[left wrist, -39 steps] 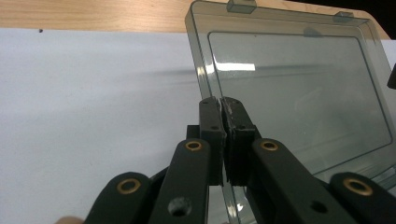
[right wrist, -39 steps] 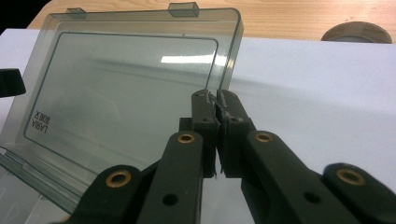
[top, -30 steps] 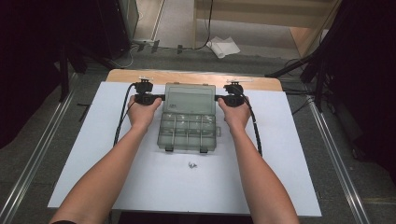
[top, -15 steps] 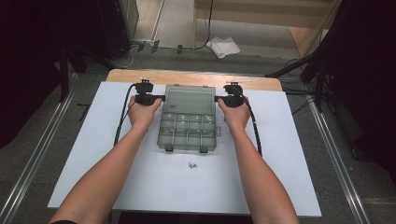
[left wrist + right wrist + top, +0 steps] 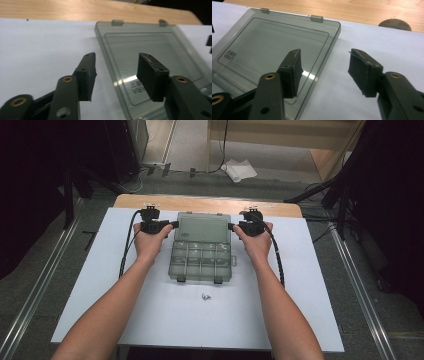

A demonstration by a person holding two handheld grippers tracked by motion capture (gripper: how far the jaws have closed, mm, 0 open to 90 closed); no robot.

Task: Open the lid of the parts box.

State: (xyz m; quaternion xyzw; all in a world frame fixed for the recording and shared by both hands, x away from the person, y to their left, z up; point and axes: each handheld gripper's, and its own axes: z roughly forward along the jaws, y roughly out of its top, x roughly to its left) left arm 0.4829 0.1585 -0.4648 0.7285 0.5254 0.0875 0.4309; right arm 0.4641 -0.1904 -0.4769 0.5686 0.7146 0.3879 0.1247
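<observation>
Open grippers (image 5: pixel 172 225) (image 5: pixel 232 226) beside lid (image 5: pixel 204 227)

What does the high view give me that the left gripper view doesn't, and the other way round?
High view alone: the divided tray of the smoky clear plastic organizer box, its two front latches, small metal bits on the white table sheet, both forearms. Left gripper view alone: the left tongs close up, jaws apart, straddling the edge of the opened lid, nothing gripped. Both: lid, white sheet, wooden table edge.
</observation>
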